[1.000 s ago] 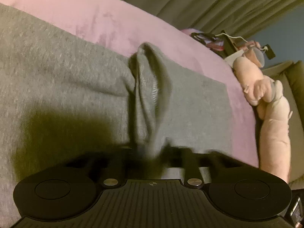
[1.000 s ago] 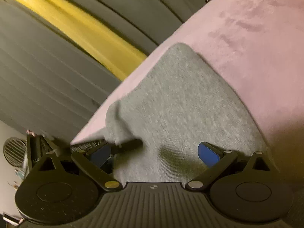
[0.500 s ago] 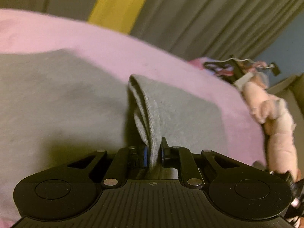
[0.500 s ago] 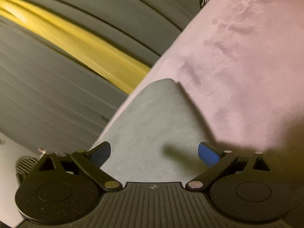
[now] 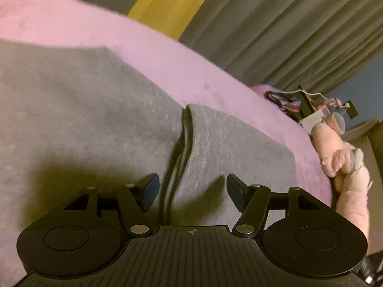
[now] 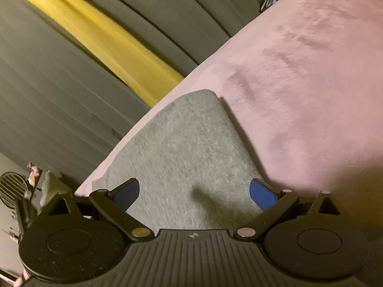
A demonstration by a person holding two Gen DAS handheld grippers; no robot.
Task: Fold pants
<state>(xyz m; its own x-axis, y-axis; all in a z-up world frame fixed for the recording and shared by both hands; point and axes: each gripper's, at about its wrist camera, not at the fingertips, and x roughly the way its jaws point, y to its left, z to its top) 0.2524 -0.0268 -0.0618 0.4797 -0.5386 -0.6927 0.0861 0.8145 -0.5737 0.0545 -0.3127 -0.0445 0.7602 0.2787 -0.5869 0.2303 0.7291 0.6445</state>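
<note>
The grey pants (image 5: 95, 124) lie on a pink blanket (image 5: 167, 59). In the left wrist view a raised fold of the fabric (image 5: 194, 143) runs up from between the fingers. My left gripper (image 5: 191, 189) is open, its jaws on either side of that fold and off the cloth. In the right wrist view a flat corner of the pants (image 6: 189, 148) lies ahead. My right gripper (image 6: 194, 191) is open and empty just above it.
A pink plush toy (image 5: 342, 162) lies at the blanket's right edge, with cables and small items (image 5: 311, 105) behind it. Grey and yellow curtains (image 6: 95, 35) hang behind the bed. The pink blanket (image 6: 311, 83) extends to the right of the pants.
My left gripper was shut on the pants fold and has opened, letting the fold drop. My right gripper stayed open and shifted slightly over the pants corner.
</note>
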